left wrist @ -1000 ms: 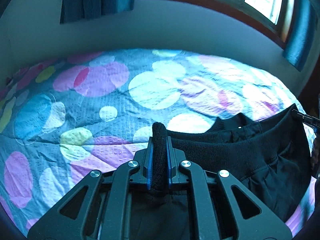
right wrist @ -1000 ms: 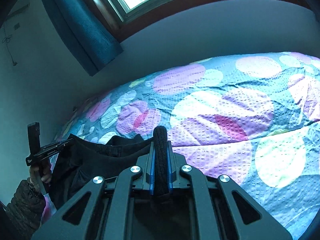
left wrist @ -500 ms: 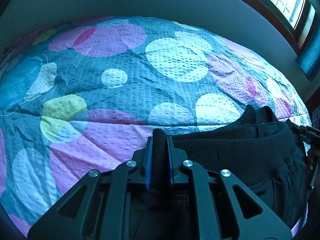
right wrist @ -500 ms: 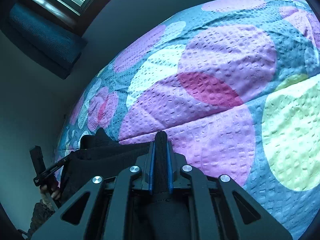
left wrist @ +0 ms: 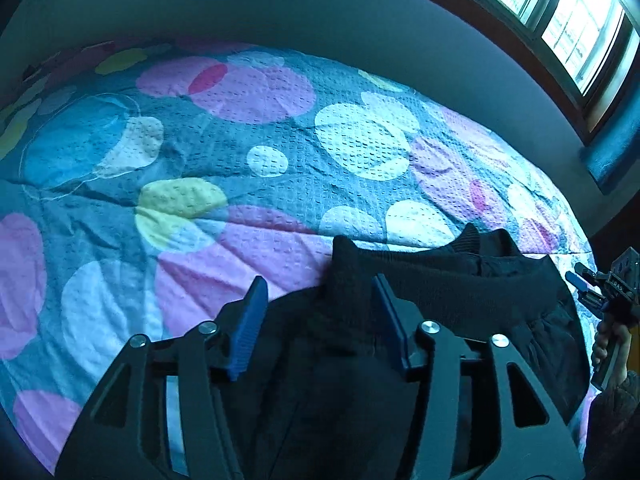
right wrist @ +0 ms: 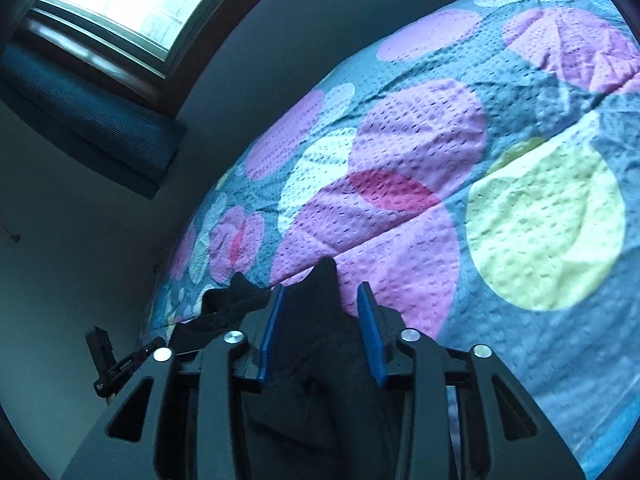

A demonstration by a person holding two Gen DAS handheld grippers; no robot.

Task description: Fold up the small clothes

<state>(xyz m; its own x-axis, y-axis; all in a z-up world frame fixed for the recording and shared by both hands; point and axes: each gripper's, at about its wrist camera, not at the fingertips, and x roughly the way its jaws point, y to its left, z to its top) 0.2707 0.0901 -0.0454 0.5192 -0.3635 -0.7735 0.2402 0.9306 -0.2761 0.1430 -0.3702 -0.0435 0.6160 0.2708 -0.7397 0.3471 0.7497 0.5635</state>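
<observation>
A small black garment with a ribbed waistband [left wrist: 460, 284] lies on the bed near its front edge. My left gripper [left wrist: 318, 292] is open, its blue pads wide apart, one waistband corner loose between them. My right gripper [right wrist: 320, 296] is open too, with the other waistband corner [right wrist: 320, 300] loose between its pads. The right gripper also shows at the right edge of the left wrist view [left wrist: 600, 292], and the left gripper at the left of the right wrist view [right wrist: 120, 364].
A bedspread with big pink, white, yellow and blue circles [left wrist: 260, 152] covers the bed. A grey wall [left wrist: 360, 20] runs behind it, with a window [left wrist: 580, 20] and blue curtains [right wrist: 88, 128].
Both grippers have opened and let go of the waistband, which was pinched in each. Both came down toward the bed, and the garment now rests on the bedspread.
</observation>
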